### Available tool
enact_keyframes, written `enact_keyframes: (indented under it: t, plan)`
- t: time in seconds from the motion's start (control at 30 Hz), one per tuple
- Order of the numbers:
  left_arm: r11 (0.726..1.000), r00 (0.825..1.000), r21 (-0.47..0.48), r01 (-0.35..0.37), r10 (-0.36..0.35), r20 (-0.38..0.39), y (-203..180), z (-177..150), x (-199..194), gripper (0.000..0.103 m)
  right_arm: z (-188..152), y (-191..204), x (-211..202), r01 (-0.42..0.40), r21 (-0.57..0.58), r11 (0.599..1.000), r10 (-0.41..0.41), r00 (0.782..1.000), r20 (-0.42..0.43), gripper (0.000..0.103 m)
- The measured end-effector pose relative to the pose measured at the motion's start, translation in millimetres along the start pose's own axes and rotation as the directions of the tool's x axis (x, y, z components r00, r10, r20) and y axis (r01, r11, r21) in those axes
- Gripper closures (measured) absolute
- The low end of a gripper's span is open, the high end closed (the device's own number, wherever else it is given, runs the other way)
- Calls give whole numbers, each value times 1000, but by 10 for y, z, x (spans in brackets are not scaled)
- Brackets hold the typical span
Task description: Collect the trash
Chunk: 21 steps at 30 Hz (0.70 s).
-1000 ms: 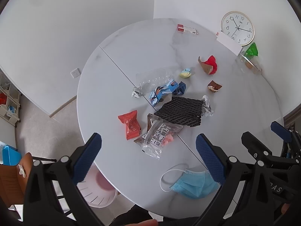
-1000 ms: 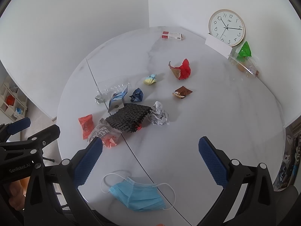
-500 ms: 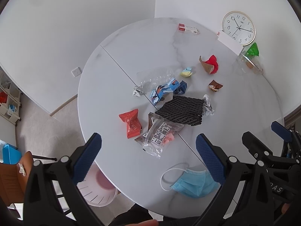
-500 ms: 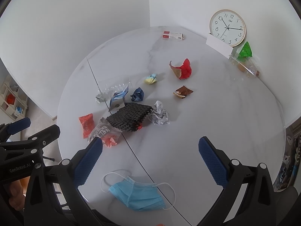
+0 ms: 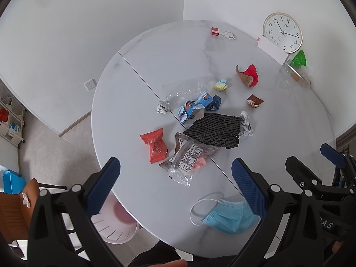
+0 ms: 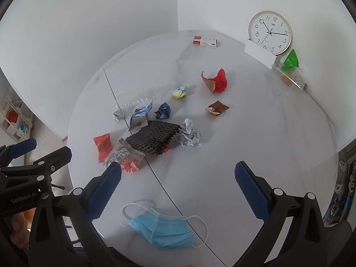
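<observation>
While you hold both grippers, left gripper [image 5: 175, 178] and right gripper [image 6: 178, 178], wide apart and empty above the round table [image 6: 255, 133], a blue face mask [image 6: 162, 229] lies nearest, wrappers beyond.

The left gripper's [image 6: 33, 166] black body reads "GenRobot.AI", the right gripper's [image 5: 329, 164] body shows only "AS", the clock [image 6: 270, 32] carries numerals 1 to 12, and the print on the pouch [image 5: 189, 159] label and the red-white box [image 6: 205, 41] is too small to read.
</observation>
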<state>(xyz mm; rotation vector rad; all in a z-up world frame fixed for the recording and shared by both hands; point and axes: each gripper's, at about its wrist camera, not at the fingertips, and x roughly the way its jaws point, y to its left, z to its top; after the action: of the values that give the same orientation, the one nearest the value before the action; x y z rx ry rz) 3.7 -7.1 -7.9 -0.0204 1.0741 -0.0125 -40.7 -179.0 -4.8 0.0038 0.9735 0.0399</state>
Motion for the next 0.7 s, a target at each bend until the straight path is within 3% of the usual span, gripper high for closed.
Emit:
enact_keyframes:
  t: [0.7]
  plan:
    - [1000, 1000, -2, 1, -1, -7, -15, 5, 19, 7, -6, -12, 9, -1, 0, 1000, 1, 1000, -3, 2]
